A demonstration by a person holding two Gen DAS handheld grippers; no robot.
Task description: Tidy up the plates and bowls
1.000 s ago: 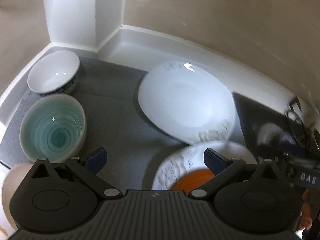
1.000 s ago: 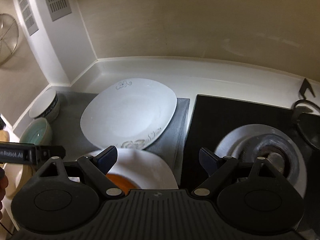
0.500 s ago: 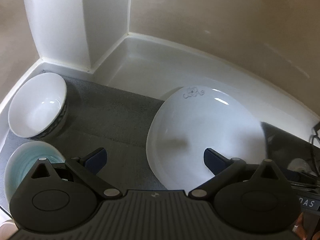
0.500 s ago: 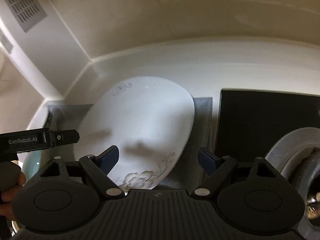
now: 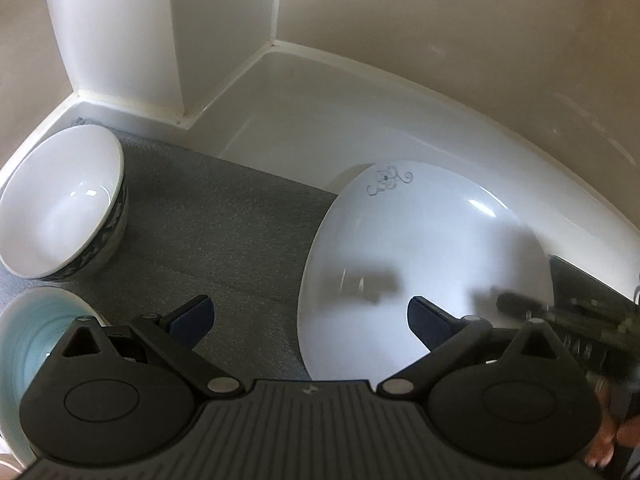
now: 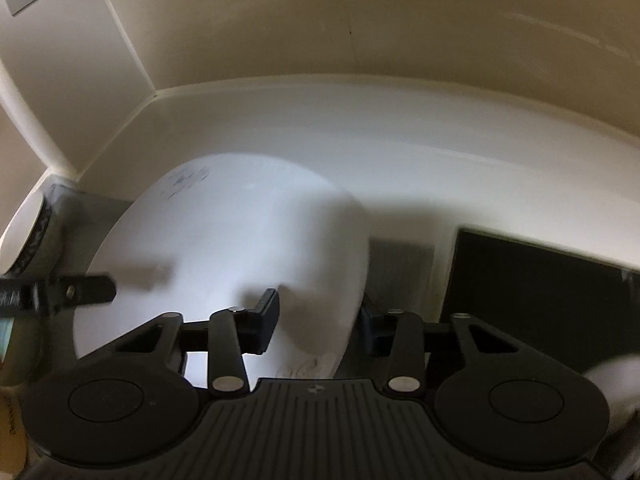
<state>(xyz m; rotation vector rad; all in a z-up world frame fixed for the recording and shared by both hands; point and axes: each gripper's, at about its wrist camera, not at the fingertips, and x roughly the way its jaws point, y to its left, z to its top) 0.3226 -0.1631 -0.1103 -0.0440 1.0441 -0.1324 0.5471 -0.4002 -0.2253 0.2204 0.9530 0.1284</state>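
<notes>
While closing, gripper [image 6: 320, 318] astride plate's [image 6: 224, 236] rim.

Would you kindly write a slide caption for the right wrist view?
Right gripper closing its jaws over the near rim of the white plate on the grey mat.

Teal bowl [image 5: 36, 344] — cut off, left edge
</notes>
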